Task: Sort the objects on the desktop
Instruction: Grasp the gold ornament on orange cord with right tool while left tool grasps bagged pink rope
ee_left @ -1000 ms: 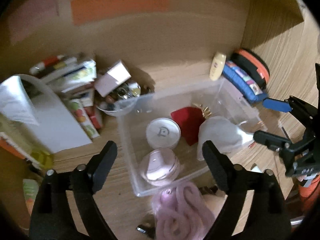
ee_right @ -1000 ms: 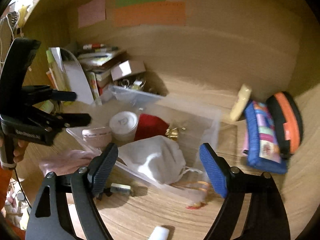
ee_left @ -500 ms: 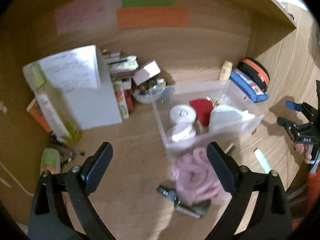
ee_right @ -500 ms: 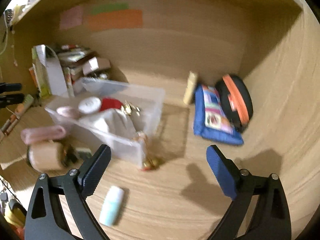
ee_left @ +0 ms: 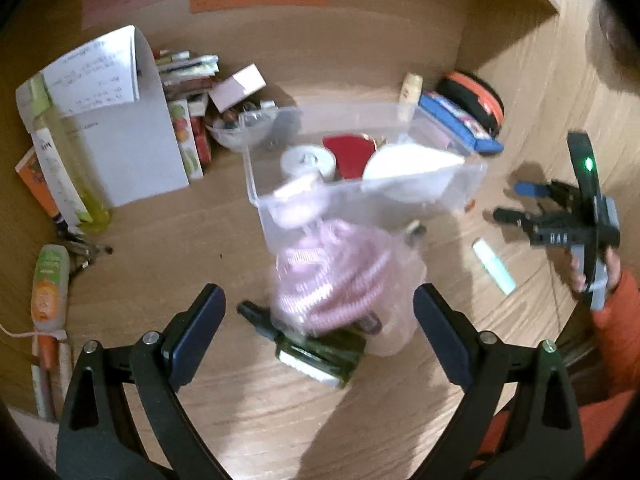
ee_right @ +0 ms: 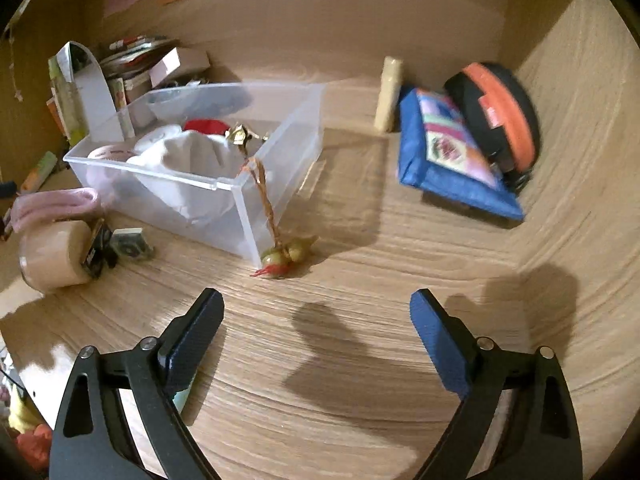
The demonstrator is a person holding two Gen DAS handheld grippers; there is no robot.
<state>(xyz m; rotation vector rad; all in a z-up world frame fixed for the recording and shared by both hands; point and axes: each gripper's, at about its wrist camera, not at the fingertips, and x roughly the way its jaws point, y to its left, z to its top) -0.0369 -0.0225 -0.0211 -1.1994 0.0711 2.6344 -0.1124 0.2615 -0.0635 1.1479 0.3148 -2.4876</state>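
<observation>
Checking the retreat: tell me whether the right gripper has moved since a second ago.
Yes. The right gripper has pulled back and swung right: the clear bin, earlier between its fingers, now sits up-left, away from them.

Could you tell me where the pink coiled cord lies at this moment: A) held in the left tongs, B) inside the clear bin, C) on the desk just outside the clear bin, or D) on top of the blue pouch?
C: the pink coiled cord rests on the desk against the outside of the clear bin, ahead of the open left tongs.
</observation>
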